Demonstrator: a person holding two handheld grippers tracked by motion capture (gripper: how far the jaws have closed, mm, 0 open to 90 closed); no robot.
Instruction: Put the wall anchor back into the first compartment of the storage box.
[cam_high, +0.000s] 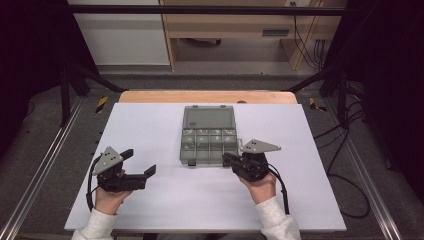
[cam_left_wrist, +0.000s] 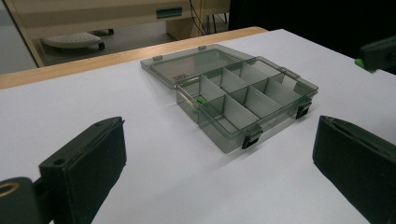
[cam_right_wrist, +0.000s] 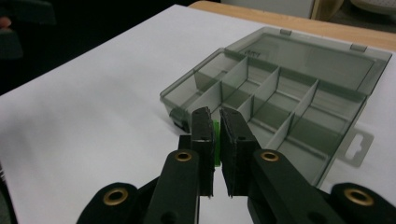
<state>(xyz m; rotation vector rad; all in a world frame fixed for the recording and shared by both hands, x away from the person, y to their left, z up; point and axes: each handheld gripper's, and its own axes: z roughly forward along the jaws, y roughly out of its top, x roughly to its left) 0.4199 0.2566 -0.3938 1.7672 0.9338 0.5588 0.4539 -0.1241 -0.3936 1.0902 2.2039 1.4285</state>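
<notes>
- A smoky-grey transparent plastic organiser box lies near the middle of the white desk, its lid folded flat on the far side.
- The open tray is split by thin partitions into rows of small compartments; two dark latches sit on its near wall.
- A small green piece rests inside a compartment on the left side of the tray, against a partition.
- The right hand-held gripper has its jaws drawn narrow, pinching a small bright-green piece between the pads.
- In the high view, this right hand-held gripper sits just beside the near right corner of the box, held by the person's right hand.
- In the right gripper view the pinched piece is above the near edge of the tray; whether it touches the box I cannot tell.
- The left hand-held gripper stands on the near left of the desk, well apart from the box, jaws spread wide with nothing between them.
- In the left gripper view those jaws frame the box from either side without touching it.
- The person's left hand grips its body from the near edge, a light sleeve showing.
</notes>
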